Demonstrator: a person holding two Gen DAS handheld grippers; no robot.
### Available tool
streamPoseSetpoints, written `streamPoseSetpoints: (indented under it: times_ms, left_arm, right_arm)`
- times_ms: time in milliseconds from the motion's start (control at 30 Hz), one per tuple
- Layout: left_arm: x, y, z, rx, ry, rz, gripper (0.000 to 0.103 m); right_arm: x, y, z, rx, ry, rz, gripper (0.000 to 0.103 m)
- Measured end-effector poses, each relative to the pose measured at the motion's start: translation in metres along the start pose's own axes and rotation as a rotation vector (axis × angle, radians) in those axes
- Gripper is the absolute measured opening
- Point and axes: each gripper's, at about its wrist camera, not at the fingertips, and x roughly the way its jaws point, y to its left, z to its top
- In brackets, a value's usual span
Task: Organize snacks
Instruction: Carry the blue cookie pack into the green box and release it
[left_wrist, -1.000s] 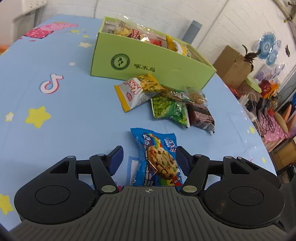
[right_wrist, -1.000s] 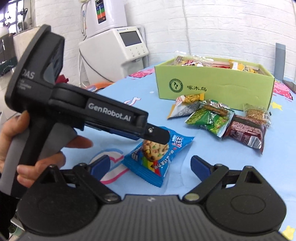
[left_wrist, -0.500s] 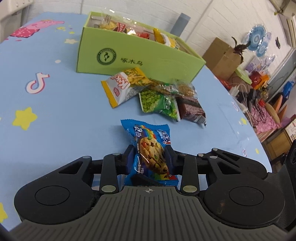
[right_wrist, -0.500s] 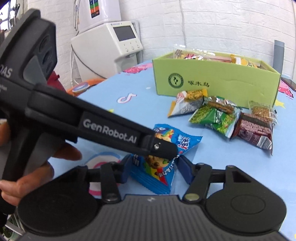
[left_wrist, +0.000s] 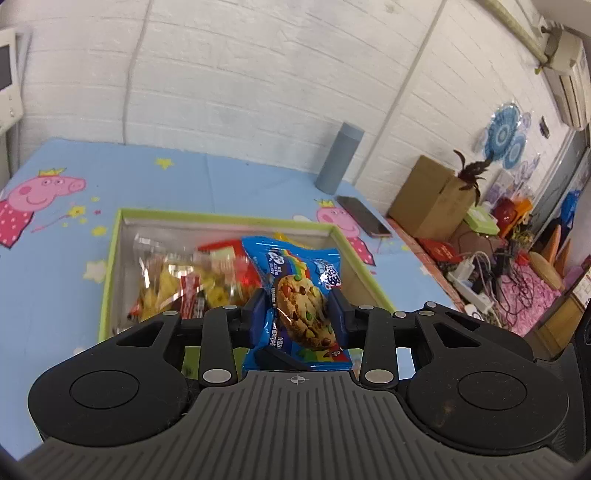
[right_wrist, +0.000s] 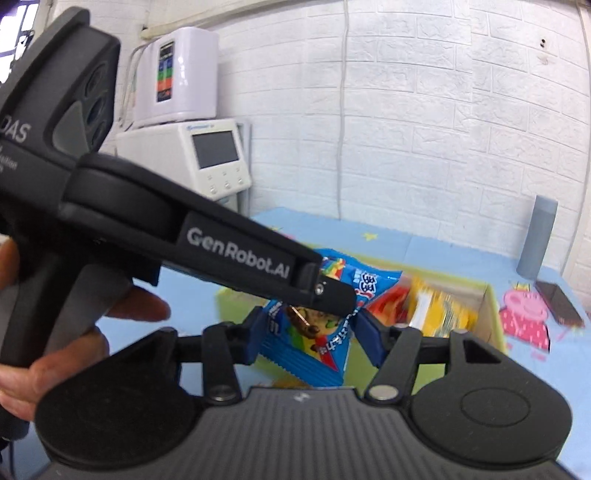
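Blue cartoon-print cloth covers the table (left_wrist: 236, 184); a pink pig figure (left_wrist: 37, 199) is printed at its left edge in the left wrist view. To the right of it stands the green box (left_wrist: 110, 266), open at the top, holding yellow and red snack packets (left_wrist: 173, 288); a second ago the box stood farther off, with four loose packets lying on the cloth in front of it; those packets are now out of view. The left gripper (left_wrist: 297, 314) is clamped narrow on the blue cookie packet (left_wrist: 295, 288); its blue pads (left_wrist: 258, 314) press both sides of the wrapper. The packet lay flat on the table one second ago; it is now lifted clear and sits over the near edge of the open box. Right of the box lie a grey cylinder (left_wrist: 341, 162) and a dark phone (left_wrist: 362, 221); a cardboard carton (left_wrist: 428, 199) stands beyond the table edge.

In the right wrist view, a hand (right_wrist: 92, 332) at the left grips the handle of the left gripper (right_wrist: 334, 297), whose black finger crosses the frame. The right gripper (right_wrist: 310, 332) is closed on the same blue cookie packet (right_wrist: 317, 350) from below; a second ago its jaws stood wide around the packet. The green box (right_wrist: 493, 317) sits behind the packet; the grey cylinder (right_wrist: 539, 236) and phone (right_wrist: 557, 302) are at the far right.
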Motion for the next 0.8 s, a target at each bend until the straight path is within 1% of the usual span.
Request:
streamPoseSetpoints:
  times_ms: [67, 133, 200, 267, 333, 367, 400, 433, 467, 500, 533, 567, 600, 633, 667, 733, 800]
  left_arm:
    - [0.028, 0.005, 0.018, 0.013, 0.016, 0.021, 0.016]
    - [0.056, 0.013, 0.029, 0.003, 0.052, 0.039, 0.016]
    - [0.083, 0.024, 0.031, -0.01, 0.098, 0.052, 0.016]
    - [0.1, 0.032, 0.028, -0.012, 0.126, 0.061, 0.016]
    - [0.104, 0.034, 0.021, -0.008, 0.116, 0.045, 0.019]
    - [0.103, 0.033, 0.02, -0.003, 0.109, 0.04, 0.026]
    - [0.101, 0.031, 0.02, 0.0, 0.106, 0.027, 0.031]
    - [0.098, 0.03, 0.02, -0.004, 0.103, 0.015, 0.04]
    - [0.094, 0.029, 0.021, -0.008, 0.099, 0.01, 0.045]
    - [0.085, 0.024, 0.021, -0.006, 0.084, 0.003, 0.046]
    - [0.075, 0.02, 0.021, 0.001, 0.063, -0.009, 0.047]
    - [0.064, 0.017, 0.019, 0.01, 0.044, -0.02, 0.052]
    - [0.049, 0.012, 0.016, 0.017, 0.02, -0.032, 0.055]
    - [0.037, 0.01, 0.011, 0.019, -0.002, -0.039, 0.062]
    - [0.024, 0.007, 0.004, 0.019, -0.023, -0.043, 0.064]
    - [0.005, 0.004, -0.013, 0.013, -0.04, -0.058, 0.065]
    - [-0.007, 0.006, -0.033, -0.01, -0.03, -0.072, 0.065]
  right_arm:
    - [0.027, -0.021, 0.014, 0.016, 0.022, 0.003, 0.065]
    - [0.054, -0.04, 0.02, 0.033, 0.059, 0.012, 0.065]
    - [0.08, -0.056, 0.017, 0.057, 0.109, 0.026, 0.065]
    - [0.1, -0.066, 0.01, 0.069, 0.15, 0.038, 0.065]
    - [0.112, -0.072, 0.003, 0.073, 0.173, 0.048, 0.072]
    - [0.114, -0.073, 0.0, 0.076, 0.172, 0.058, 0.074]
    - [0.114, -0.074, -0.002, 0.078, 0.17, 0.067, 0.078]
    - [0.113, -0.074, -0.002, 0.082, 0.168, 0.074, 0.08]
    - [0.11, -0.072, -0.002, 0.082, 0.163, 0.075, 0.081]
    - [0.102, -0.07, -0.002, 0.078, 0.151, 0.07, 0.084]
    - [0.091, -0.066, -0.001, 0.068, 0.13, 0.062, 0.09]
    - [0.08, -0.064, 0.001, 0.054, 0.102, 0.048, 0.094]
    - [0.063, -0.061, -0.001, 0.036, 0.067, 0.033, 0.094]
    - [0.044, -0.058, -0.003, 0.022, 0.036, 0.015, 0.094]
    - [0.027, -0.055, -0.007, 0.015, 0.011, -0.002, 0.094]
    - [-0.006, -0.049, -0.021, 0.019, -0.026, -0.011, 0.094]
    - [-0.027, -0.042, -0.04, 0.047, -0.008, 0.016, 0.094]
